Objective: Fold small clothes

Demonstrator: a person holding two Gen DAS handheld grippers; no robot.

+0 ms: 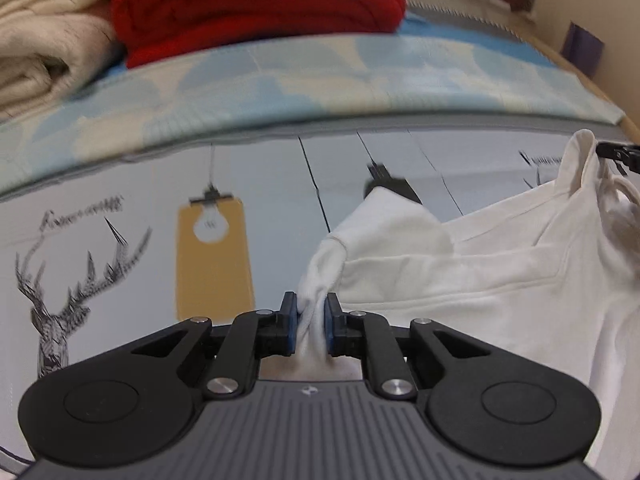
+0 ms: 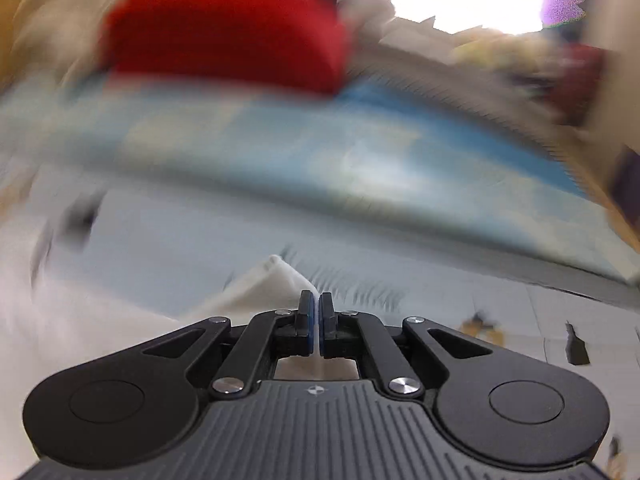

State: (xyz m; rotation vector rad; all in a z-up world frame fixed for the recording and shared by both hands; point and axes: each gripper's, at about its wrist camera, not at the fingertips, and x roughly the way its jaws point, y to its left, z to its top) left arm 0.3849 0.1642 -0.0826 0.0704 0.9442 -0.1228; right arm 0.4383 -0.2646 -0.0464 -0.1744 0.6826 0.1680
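Left gripper: fingers closed on a bunched fold of the white garment, cloth pinched between the blue pads and trailing back under the jaws. Right gripper: fingers shut almost pad to pad on a thin edge of the same garment, a sliver of white showing in the slit; this view is heavily blurred. In the left view the right gripper appears at the far right edge, at the raised collar end of the garment. Garment: white, small, spread to the right of the left gripper, partly lying on the tabletop, its right end lifted. Tabletop: covered by a pale printed cloth bearing a deer drawing, a yellow panel with a light bulb, and thin black lines. Beyond the print: a blue-and-cream patterned cloth lying across the far side. On it: a folded red knit, with cream folded cloth touching it at its left. Farther back, right: small unclear coloured items, too blurred to name.
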